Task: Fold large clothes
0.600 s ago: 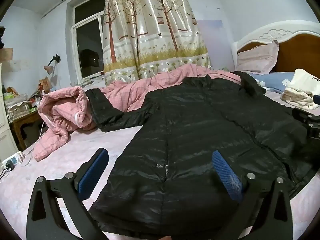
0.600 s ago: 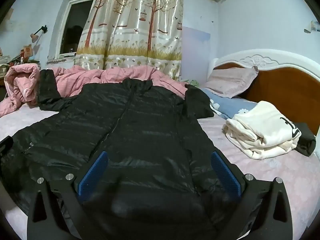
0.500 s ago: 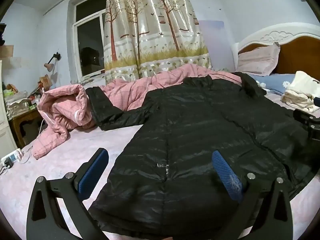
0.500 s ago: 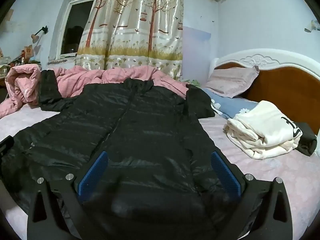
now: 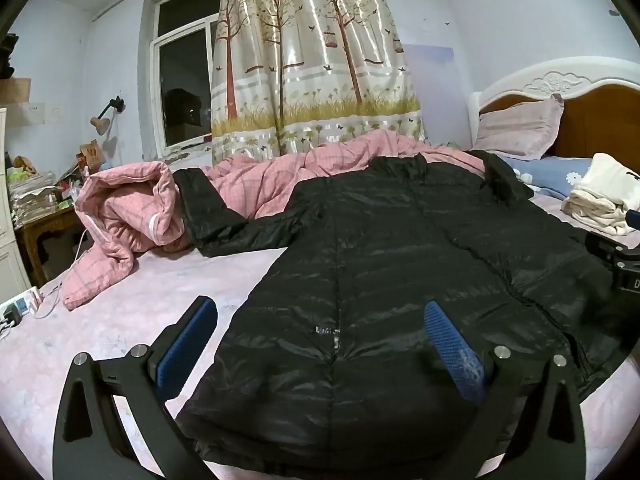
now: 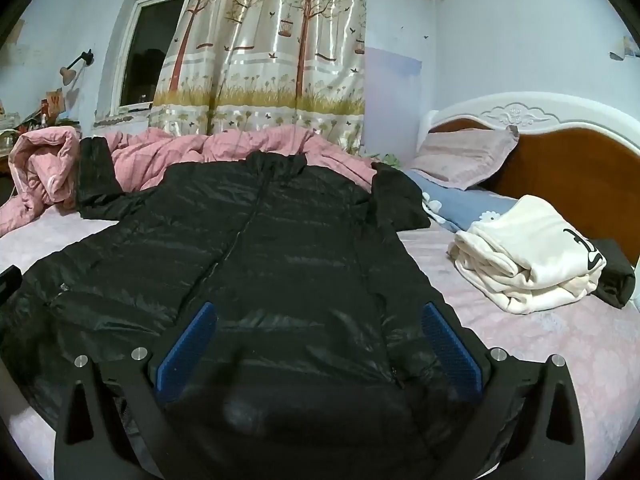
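A glossy black quilted puffer jacket point(image 5: 400, 264) lies spread flat on the pale pink bed point(image 5: 120, 320), its collar toward a rumpled pink checked quilt point(image 5: 256, 188), its hem nearest both cameras. The left claw point(image 5: 320, 344) and right claw point(image 6: 318, 340) both stand wide apart over the hem, ribbed blue pads point(image 6: 188, 348) gripping nothing. Folded cream cloth point(image 6: 524, 260) sits beside the jacket.

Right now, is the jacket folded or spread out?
Spread out: the jacket lies flat on the bed, front up, both sleeves out.
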A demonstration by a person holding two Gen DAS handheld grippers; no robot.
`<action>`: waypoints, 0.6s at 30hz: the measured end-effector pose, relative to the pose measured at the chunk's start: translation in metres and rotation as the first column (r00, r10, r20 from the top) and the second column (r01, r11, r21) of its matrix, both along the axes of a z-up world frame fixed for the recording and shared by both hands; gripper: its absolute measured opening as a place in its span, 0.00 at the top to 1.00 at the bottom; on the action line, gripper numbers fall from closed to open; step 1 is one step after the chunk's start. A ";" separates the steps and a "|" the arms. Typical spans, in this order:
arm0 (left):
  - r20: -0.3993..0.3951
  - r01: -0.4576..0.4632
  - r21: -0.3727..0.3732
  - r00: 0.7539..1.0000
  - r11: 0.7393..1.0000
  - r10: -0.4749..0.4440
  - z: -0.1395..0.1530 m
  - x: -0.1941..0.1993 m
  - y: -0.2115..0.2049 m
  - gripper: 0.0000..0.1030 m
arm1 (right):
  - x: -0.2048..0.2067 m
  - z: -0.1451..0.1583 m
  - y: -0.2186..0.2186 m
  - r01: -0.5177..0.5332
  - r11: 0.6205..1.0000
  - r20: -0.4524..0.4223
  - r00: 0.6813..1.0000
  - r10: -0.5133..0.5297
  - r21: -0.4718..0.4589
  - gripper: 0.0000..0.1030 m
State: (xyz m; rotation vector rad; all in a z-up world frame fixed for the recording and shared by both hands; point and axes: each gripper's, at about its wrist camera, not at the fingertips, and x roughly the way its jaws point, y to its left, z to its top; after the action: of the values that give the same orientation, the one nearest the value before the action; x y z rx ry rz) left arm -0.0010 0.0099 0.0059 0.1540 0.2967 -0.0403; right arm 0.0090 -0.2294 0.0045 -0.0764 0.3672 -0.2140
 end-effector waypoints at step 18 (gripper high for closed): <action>0.002 -0.007 -0.053 1.000 0.999 0.007 0.000 0.002 0.010 0.00 | -0.001 0.002 0.010 -0.006 0.999 0.017 1.000 0.006 -0.046 0.00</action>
State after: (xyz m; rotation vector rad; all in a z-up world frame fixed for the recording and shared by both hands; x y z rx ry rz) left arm 0.0009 0.0201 0.0056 0.1001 0.2941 -0.0406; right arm 0.0075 -0.2197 0.0062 -0.1206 0.3451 -0.2170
